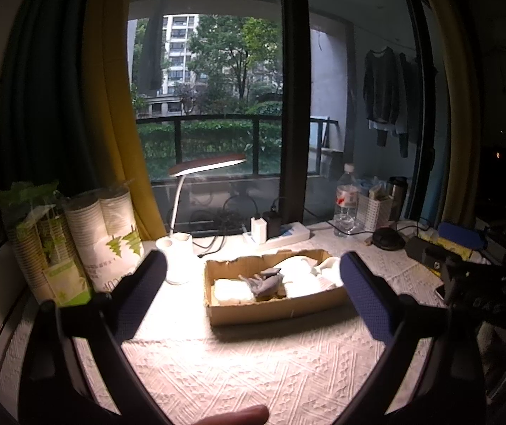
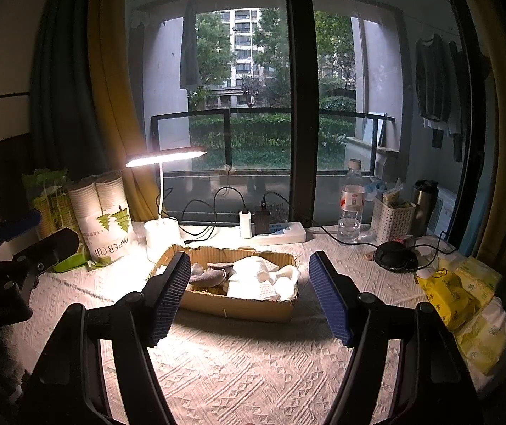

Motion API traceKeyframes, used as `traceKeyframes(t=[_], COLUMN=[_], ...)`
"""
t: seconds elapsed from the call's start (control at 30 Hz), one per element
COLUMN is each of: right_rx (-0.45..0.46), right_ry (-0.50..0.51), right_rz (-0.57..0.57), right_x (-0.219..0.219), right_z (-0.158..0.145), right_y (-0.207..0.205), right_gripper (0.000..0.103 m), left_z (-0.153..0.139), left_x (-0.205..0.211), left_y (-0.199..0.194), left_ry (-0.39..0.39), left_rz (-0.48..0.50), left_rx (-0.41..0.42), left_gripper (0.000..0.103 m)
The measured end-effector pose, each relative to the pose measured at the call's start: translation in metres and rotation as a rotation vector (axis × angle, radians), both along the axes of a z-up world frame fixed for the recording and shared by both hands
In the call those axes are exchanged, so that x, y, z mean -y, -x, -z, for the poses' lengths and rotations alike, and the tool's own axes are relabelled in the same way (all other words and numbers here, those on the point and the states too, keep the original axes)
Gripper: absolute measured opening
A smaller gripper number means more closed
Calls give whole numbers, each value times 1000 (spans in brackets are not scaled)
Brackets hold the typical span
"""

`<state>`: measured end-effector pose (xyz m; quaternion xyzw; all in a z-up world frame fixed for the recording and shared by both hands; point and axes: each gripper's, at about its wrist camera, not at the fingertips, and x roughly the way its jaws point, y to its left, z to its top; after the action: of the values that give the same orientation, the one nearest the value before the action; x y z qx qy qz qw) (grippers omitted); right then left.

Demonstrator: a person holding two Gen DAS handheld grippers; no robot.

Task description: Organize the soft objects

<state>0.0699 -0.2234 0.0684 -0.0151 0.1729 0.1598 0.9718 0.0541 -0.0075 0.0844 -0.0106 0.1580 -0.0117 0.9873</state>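
A shallow cardboard box (image 1: 274, 310) sits mid-table and holds folded white cloths (image 1: 233, 290) and a grey sock-like soft item (image 1: 265, 283). It also shows in the right wrist view (image 2: 246, 306), with white cloths (image 2: 260, 276) and grey items (image 2: 208, 274) inside. My left gripper (image 1: 253, 265) is open and empty, hovering in front of the box. My right gripper (image 2: 249, 265) is open and empty, also facing the box from the near side. Each gripper's body shows at the edge of the other's view.
A lit desk lamp (image 2: 162, 191) stands behind the box, beside packs of paper cups (image 2: 107, 216). A power strip (image 2: 277, 233), water bottle (image 2: 352, 205), white basket (image 2: 393, 219) and thermos (image 2: 425, 202) line the window. Yellow packets (image 2: 462, 301) lie at the right. A white textured cloth (image 2: 253, 364) covers the table.
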Motion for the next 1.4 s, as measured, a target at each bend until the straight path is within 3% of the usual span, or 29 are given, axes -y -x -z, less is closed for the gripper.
traceKeyframes(t=[1.4], right_rx=[-20], right_ry=[8], right_rz=[-4], right_x=[1], right_z=[10], right_y=[-4], right_gripper=[73], left_z=[1], left_x=[4], left_y=[2], left_ry=[3], left_rz=[1], left_rx=[-3], left_gripper=[99])
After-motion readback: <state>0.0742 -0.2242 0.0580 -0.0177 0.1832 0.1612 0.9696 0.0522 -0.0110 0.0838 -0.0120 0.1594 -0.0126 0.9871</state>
